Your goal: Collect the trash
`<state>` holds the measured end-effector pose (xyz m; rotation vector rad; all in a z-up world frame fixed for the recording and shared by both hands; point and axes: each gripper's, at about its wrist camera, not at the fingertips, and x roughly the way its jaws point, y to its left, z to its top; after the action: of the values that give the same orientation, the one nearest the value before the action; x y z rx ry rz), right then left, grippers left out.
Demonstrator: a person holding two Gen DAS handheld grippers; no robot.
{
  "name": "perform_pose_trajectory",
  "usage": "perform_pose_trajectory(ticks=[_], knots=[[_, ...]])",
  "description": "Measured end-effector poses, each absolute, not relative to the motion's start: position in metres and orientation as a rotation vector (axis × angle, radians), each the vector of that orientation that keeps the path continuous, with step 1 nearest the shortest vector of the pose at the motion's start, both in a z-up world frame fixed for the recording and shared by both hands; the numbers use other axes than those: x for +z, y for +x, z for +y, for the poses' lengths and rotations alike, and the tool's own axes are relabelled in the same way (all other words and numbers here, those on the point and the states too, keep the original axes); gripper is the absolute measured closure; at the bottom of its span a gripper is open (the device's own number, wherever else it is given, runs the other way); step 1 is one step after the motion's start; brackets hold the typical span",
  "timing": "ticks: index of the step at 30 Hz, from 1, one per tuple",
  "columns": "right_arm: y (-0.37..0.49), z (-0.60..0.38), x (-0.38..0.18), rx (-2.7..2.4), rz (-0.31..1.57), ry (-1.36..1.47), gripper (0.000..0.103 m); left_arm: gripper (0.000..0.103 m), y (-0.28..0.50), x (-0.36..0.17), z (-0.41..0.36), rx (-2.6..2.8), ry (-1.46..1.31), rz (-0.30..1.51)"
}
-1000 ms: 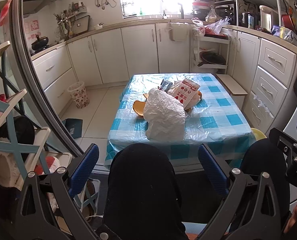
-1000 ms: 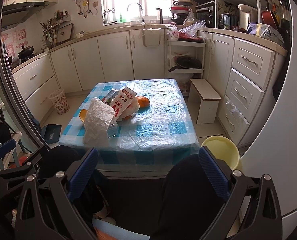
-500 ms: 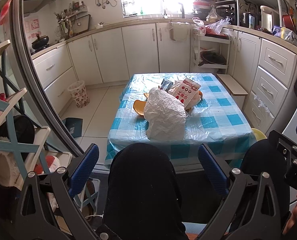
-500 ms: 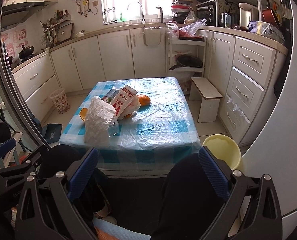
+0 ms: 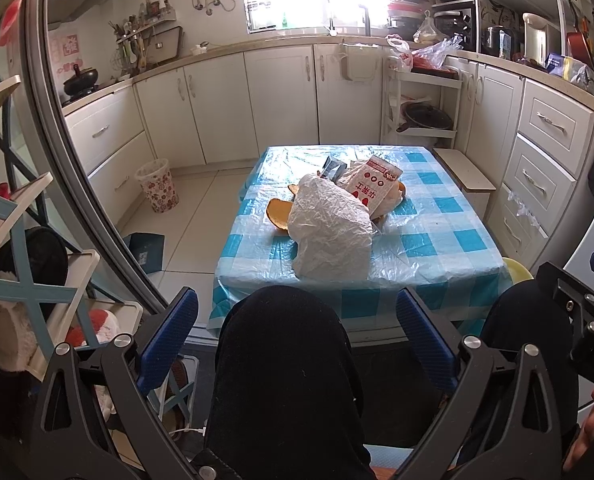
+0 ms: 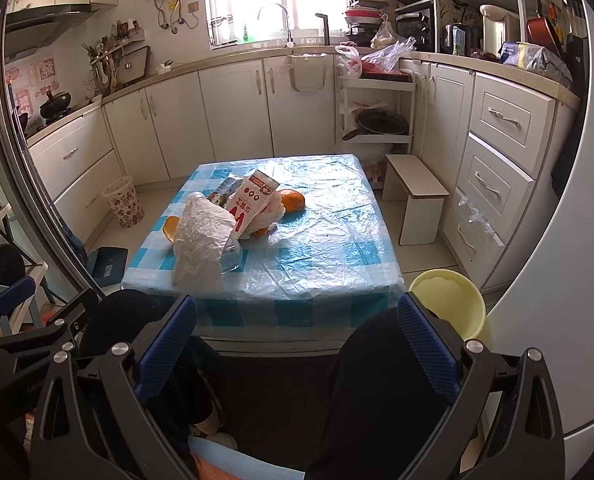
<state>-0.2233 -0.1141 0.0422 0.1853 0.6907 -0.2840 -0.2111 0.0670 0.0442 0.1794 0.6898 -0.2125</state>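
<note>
A crumpled white plastic bag (image 5: 329,236) (image 6: 203,240) stands on the low table with a blue checked cloth (image 5: 437,240) (image 6: 337,248). Behind it lean a red and white milk carton (image 5: 371,186) (image 6: 251,204) and a smaller blue carton (image 5: 333,168). Orange peel (image 5: 279,214) lies to the bag's left, and an orange (image 6: 293,200) lies behind the cartons. My left gripper (image 5: 297,336) and right gripper (image 6: 297,336) are both open and empty, held well short of the table above the person's dark-clothed knees.
A yellow bucket (image 6: 449,300) stands on the floor at the table's right corner. A patterned waste basket (image 5: 157,190) stands by the left cabinets. A small white stool (image 6: 417,196) is right of the table. Shelves (image 5: 13,264) stand at the left.
</note>
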Motion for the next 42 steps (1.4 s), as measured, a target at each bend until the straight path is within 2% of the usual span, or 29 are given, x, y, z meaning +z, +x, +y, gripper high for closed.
perform_pose_trajectory(ticks=[25,35,42], knots=[[-0.208,-0.129,0.032,-0.238,0.68,0.203,0.007,0.008,-0.176,0.039,0.065,-0.223,0.14,0.693],[-0.17,-0.143,0.003,-0.207,0.705,0.201,0.007,0.008,-0.095,0.005,0.058,-0.236,0.091,0.782],[-0.147,-0.156,-0.025,-0.198,0.754,0.234,0.007,0.008,-0.01,-0.039,0.038,-0.227,0.07,0.927]])
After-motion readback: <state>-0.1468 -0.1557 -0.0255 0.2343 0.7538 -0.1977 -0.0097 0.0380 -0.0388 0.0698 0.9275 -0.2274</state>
